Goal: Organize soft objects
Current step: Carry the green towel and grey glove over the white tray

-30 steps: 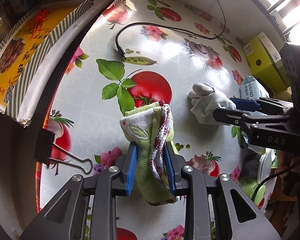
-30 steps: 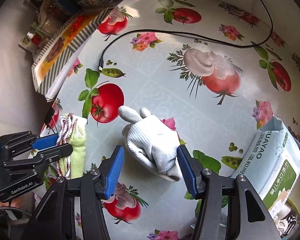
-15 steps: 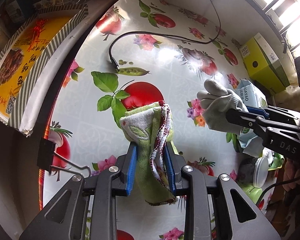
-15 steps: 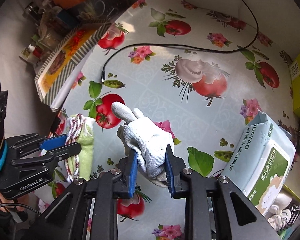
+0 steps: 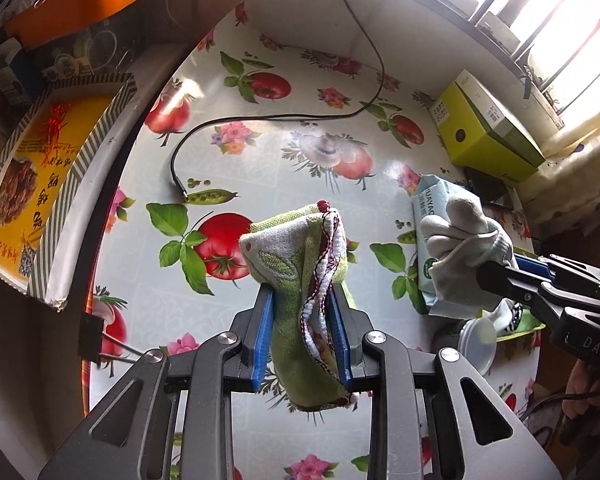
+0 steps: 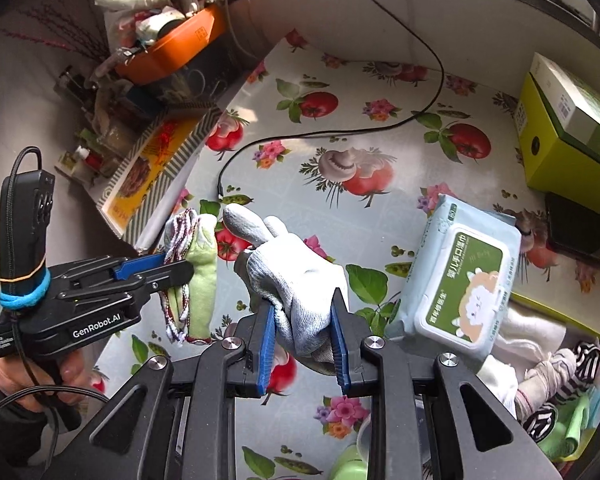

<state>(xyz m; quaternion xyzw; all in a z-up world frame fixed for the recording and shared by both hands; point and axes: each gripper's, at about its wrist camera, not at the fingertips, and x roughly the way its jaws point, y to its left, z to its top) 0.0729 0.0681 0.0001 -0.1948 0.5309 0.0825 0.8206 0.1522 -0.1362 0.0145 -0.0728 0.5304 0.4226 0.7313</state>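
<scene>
Both hand-held grippers hold soft things in the air above the surface.

The left hand-held gripper (image 5: 302, 332) is clamped on a folded green cloth (image 5: 296, 264) with a red-and-white braided edge; the cloth stands up between the blue pads and hangs below them, clear of the surface (image 5: 260, 160). The right hand-held gripper (image 6: 303, 342) has just been closing and now grips a white knit glove (image 6: 296, 276) by its cuff end, fingers pointing up and away; the glove is also off the surface. From the right wrist view, cloth and glove are near each other, side by side and not touching. A pack of wipes (image 6: 460, 276) lies to the right of the glove, a yellow-green box (image 6: 568, 136) beyond it, and a black cable (image 6: 328, 132) trails across the far part of the fruit-printed surface.
</scene>
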